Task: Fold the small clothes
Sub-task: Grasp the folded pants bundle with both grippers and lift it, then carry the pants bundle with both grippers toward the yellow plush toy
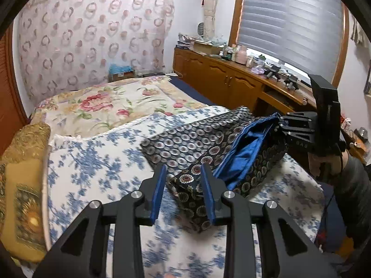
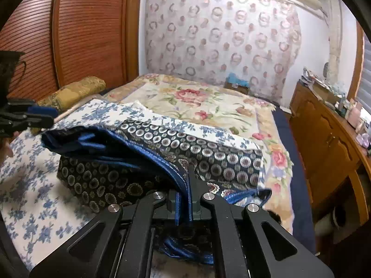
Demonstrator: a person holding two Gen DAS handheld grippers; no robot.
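A dark patterned garment with a bright blue lining (image 1: 208, 153) lies partly folded on the blue-flowered bedspread (image 1: 97, 162). My left gripper (image 1: 183, 173) is open, its blue-padded fingers astride the garment's near corner, holding nothing. My right gripper (image 2: 184, 185) is shut on the garment's blue-trimmed edge (image 2: 162, 162) and holds it lifted over the folded part. In the left wrist view the right gripper (image 1: 281, 125) sits at the garment's far right end. In the right wrist view the left gripper (image 2: 49, 115) is at the far left edge.
A gold cushion (image 1: 25, 178) lies at the bed's left side. A flowered quilt (image 1: 111, 106) covers the far half of the bed. A wooden cabinet (image 1: 231, 78) with cluttered top runs along the right, under a window blind. A wooden louvred door (image 2: 69, 30) stands on the left.
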